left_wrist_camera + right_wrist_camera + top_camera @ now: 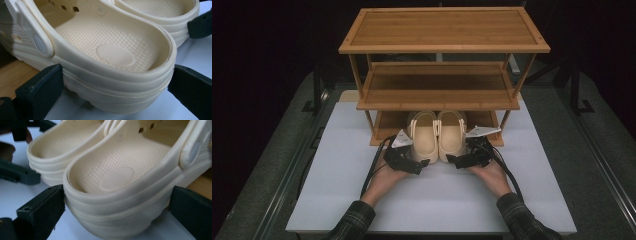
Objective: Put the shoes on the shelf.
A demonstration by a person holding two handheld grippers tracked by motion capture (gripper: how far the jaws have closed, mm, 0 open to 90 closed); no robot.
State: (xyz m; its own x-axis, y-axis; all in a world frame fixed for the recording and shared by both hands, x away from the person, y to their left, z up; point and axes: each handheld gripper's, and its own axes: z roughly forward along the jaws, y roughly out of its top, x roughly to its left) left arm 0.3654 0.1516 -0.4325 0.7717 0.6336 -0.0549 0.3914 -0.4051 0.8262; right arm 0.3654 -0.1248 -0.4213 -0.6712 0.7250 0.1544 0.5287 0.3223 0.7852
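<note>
Clogs (438,134), smooth cream foam, dimpled insoles, rounded heels

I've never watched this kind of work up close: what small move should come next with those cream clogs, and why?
Probably close both grippers. The left gripper straddles the left clog's heel and the right gripper the right clog's heel, but the jaws look barely touching, so neither seems firmly gripped. The toes already sit under the bamboo shoe rack's bottom shelf.

Two clogs (437,135) sit side by side under the rack (439,95).
</note>
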